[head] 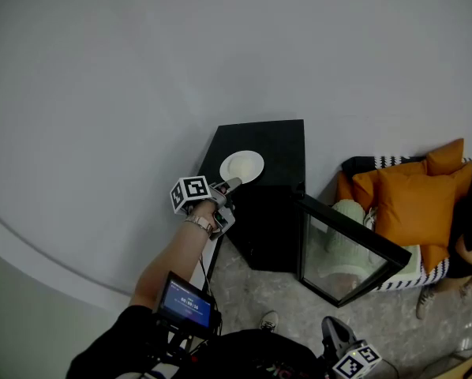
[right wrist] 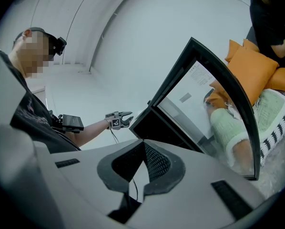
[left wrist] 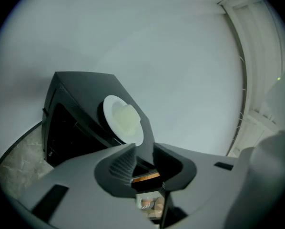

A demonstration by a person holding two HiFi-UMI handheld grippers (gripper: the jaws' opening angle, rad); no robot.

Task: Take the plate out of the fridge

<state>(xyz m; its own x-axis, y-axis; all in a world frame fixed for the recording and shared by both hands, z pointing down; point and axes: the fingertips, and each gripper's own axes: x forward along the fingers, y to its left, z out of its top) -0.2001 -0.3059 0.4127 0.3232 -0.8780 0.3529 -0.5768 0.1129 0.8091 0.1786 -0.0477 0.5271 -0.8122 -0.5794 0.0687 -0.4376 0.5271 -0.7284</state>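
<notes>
Plate (head: 241, 166) atop fridge (head: 275, 219), glass door (head: 342, 251) open, cushions (head: 413, 200) nearby

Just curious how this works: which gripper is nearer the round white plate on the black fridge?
Left. The left gripper is just beside the round white plate atop the black fridge; the right gripper is far off, down past the open glass door.

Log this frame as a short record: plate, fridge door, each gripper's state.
plate: white, on top of the black fridge, not inside
fridge door: glass, swung open
left gripper: jaws slightly apart, nothing between them, near the plate's near edge
right gripper: jaws together, empty, held apart from the fridge
</notes>
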